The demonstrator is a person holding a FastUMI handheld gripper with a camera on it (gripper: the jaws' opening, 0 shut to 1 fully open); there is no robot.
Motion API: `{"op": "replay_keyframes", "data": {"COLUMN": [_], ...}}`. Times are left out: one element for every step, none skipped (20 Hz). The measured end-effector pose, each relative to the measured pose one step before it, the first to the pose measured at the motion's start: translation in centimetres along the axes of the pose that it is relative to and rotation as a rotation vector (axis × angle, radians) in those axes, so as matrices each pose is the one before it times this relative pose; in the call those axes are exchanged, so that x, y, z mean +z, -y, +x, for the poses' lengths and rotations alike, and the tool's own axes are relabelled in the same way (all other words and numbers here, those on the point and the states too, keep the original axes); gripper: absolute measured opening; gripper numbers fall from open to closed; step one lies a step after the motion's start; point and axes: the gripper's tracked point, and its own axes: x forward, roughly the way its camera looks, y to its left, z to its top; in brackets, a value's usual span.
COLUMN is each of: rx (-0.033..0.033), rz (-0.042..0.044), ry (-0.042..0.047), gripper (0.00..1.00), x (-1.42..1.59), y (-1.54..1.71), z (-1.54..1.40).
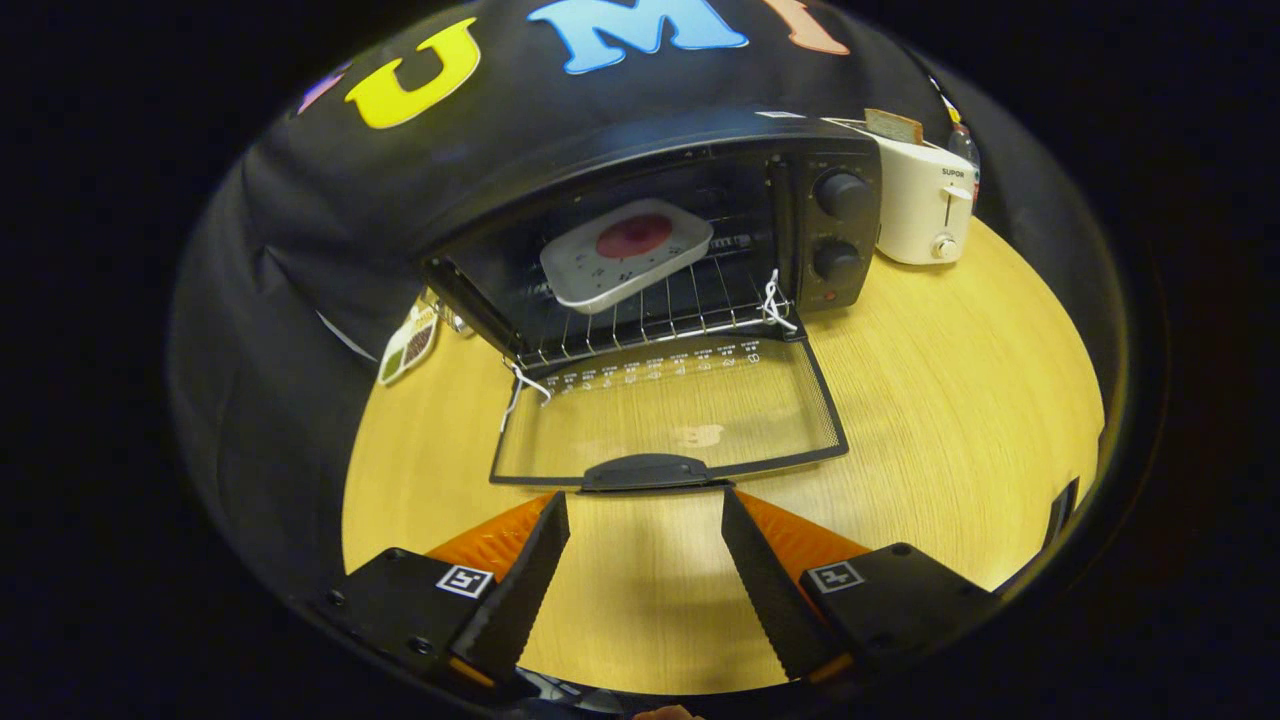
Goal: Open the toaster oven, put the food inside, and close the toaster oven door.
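The white two-slot plastic toaster (918, 205), at the far right edge of the pale wooden table (950, 400), carries "SUPOR"; nothing else reads clearly.

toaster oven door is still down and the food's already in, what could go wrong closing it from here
1. The gripper is open with its fingers either side of the door handle; the handle looks low and flat, so a lift could slip off.
2. The plate sits tilted on the rack, one corner towards the opening; a hard swing might jolt it, or the door may catch it.
3. White string hangs at both hinge corners and could get pinched.
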Motion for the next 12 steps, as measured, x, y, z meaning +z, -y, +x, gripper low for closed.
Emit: {"op": "replay_keyframes", "data": {"rx": [-0.03219,-0.02305,-0.02367,-0.02422,-0.01622,-0.00849,-0.01316,-0.02113,-0.01639,-0.00752,-0.00925,-0.00663], "rz": [-0.02812,-0.02481,-0.02179,-0.01537,-0.00851,-0.00441,-0.00765,-0.00737,-0.00362,-0.00317,-0.00154,0.00291], "ry": [-0.01674,-0.01705,-0.01681,-0.01428,-0.01145,-0.00396,-0.00283,-0.00516,-0.0021,-0.00663,-0.01199,-0.01202], "gripper": [0.98,0.98,0.98,0.98,0.98,0.98,0.98,0.98,0.98,0.98,0.98,0.98], "x": [-0.596,-0.487,-0.736,-0.338,-0.289,-0.069,0.072,0.0,0.116,-0.008,-0.064,-0.153], "y": [0.365,0.159,0.083,0.267,0.106,0.079,0.063,0.304,0.187,0.005,-0.024,0.018], "z": [0.486,0.48,0.444,0.489,0.428,0.543,0.526,0.382,0.387,0.403,0.335,0.221]}}
